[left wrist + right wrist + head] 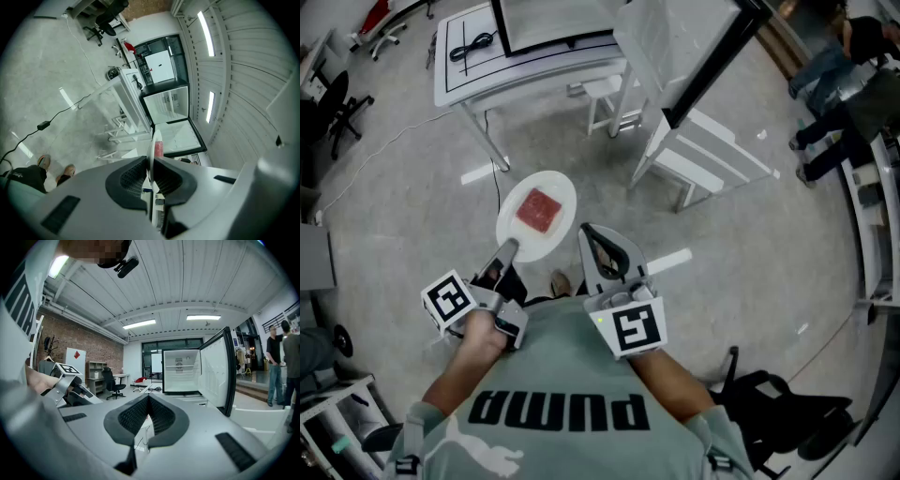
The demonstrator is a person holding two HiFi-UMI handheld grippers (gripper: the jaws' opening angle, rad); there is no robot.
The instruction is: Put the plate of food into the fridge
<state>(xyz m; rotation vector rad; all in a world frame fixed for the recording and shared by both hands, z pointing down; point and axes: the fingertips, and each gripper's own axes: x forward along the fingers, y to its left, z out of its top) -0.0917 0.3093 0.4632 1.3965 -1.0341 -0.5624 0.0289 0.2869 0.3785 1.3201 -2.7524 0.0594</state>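
One plate [534, 223] of food [540, 210] hangs in mid-air, its near rim pinched by the left hand-held gripper [508, 249]; the right hand-held gripper [148, 401] is pressed together, empty. Likely next: carry it level into the open fridge [180, 373] far ahead.

Food [540, 210] on plate [553, 240]. Plate's near rim between jaws of left gripper [506, 249]. Right gripper [592, 239] just right of plate. Table [473, 75] beyond plate. Fridge [180, 371] ahead on table, door [216, 373] swung out to right.
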